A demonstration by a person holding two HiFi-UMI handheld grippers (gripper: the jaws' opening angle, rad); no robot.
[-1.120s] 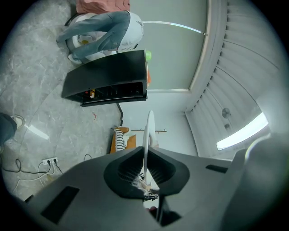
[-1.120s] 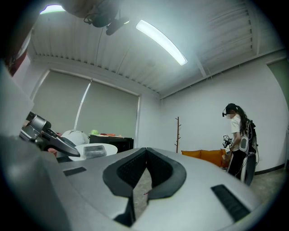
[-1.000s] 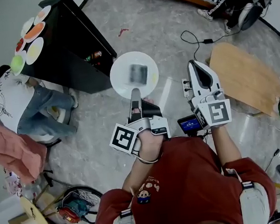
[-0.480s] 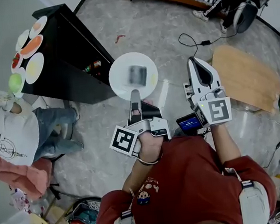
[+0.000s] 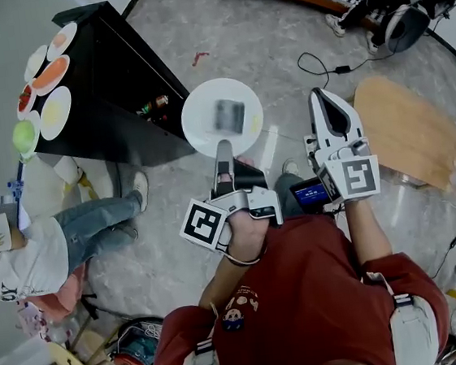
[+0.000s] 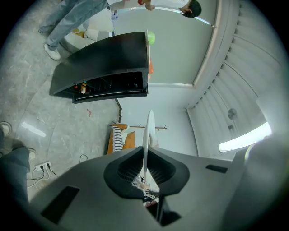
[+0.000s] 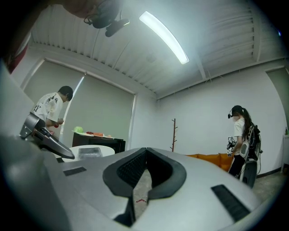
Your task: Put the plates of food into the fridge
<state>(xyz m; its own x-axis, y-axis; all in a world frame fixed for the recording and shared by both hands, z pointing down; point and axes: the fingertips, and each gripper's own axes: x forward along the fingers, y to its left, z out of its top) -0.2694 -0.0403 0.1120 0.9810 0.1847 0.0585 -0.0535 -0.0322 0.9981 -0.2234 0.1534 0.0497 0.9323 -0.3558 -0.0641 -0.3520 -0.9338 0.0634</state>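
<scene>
White and round, the plate (image 5: 203, 136) carries a greyish block of food (image 5: 228, 115) and hangs level over the marbled floor (image 5: 228, 38). It is just off the open front of the black fridge (image 5: 118, 75), near its corner and not touching it. The left tongs (image 5: 222, 149) are clenched on the plate's near rim. In the left gripper view the plate runs edge-on between the two ribbed pads, which press on it from either side. The right tongs (image 5: 322, 98) are closed on nothing, their tips together. They sit on the far side of the plate from the fridge, level with the left pair. On the fridge's top lie more plates of food (image 5: 52, 75) — orange, yellow and red servings, with a green lump at the end. A few cans or bottles (image 5: 152, 106) show on a shelf inside its open front, too small to name. A person in a white T-shirt and jeans (image 5: 62, 237) is by the fridge on the side away from the carried plate. A wooden board (image 5: 401, 125) lies on the floor well apart from the fridge, past the right tongs.
</scene>
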